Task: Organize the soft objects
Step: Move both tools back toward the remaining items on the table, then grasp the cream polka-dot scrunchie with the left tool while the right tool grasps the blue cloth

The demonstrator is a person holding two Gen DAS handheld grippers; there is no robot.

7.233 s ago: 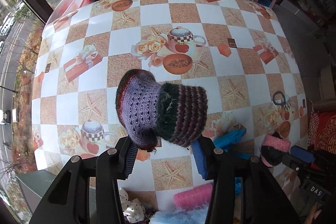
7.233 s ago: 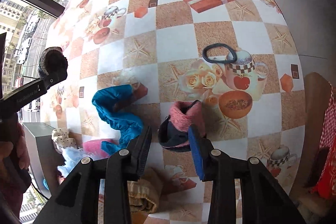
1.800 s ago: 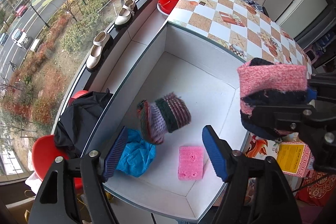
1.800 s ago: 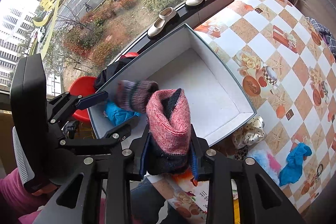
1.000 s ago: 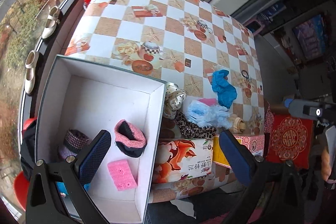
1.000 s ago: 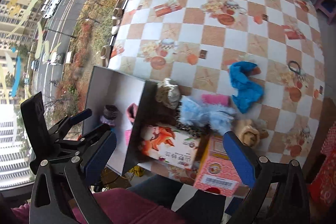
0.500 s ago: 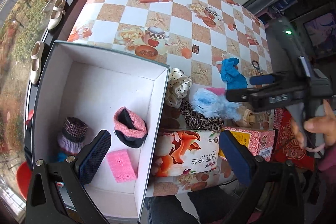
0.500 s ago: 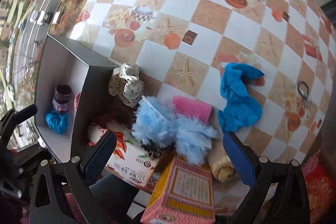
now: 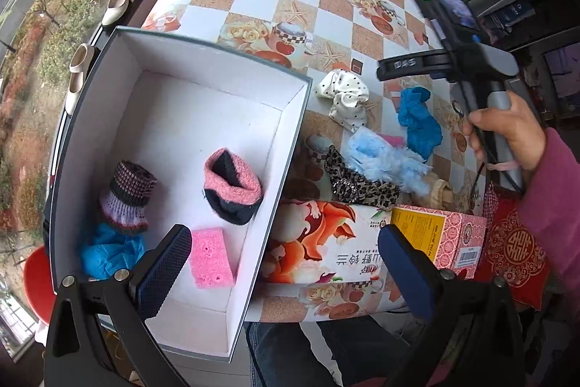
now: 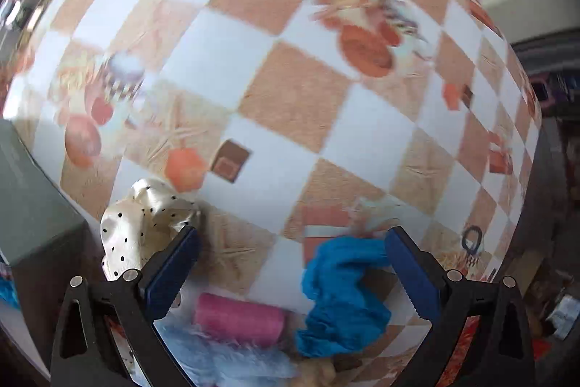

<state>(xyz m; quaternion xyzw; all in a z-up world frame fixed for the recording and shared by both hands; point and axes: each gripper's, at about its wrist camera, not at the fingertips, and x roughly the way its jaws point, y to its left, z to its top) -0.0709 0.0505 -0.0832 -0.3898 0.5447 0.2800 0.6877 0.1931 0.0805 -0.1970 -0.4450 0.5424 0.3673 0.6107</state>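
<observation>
1. The left hand-held gripper (image 9: 284, 260) hangs spread wide with nothing between its pads, above the near edge of the white box (image 9: 108, 68) and a flowered carton (image 9: 326, 252).
2. In the box lie four soft things: a pink-and-black knit piece (image 9: 232, 185) near the middle, a striped purple knit piece (image 9: 127, 198) to its left, a blue cloth (image 9: 108, 252) in the near left corner, touching the striped piece, and a pink sponge (image 9: 212, 256) near the front.
3. The right hand-held gripper (image 10: 291, 263) is also wide open and empty, low over the checked table (image 10: 290, 97); the left view shows a hand (image 9: 507, 129) gripping its handle.
4. Between or just beside its pads lie a blue scrunched cloth (image 10: 340, 292) by the right pad, a pink roll (image 10: 239, 318) near the middle, and a cream polka-dot cloth (image 10: 141, 223) touching the left pad.
5. Pale blue fluff (image 10: 224, 358) lies nearer than the pink roll; in the left view a leopard-print band (image 9: 359, 187) lies against it.
6. A pink carton (image 9: 442, 238) stands right of the flowered one.
</observation>
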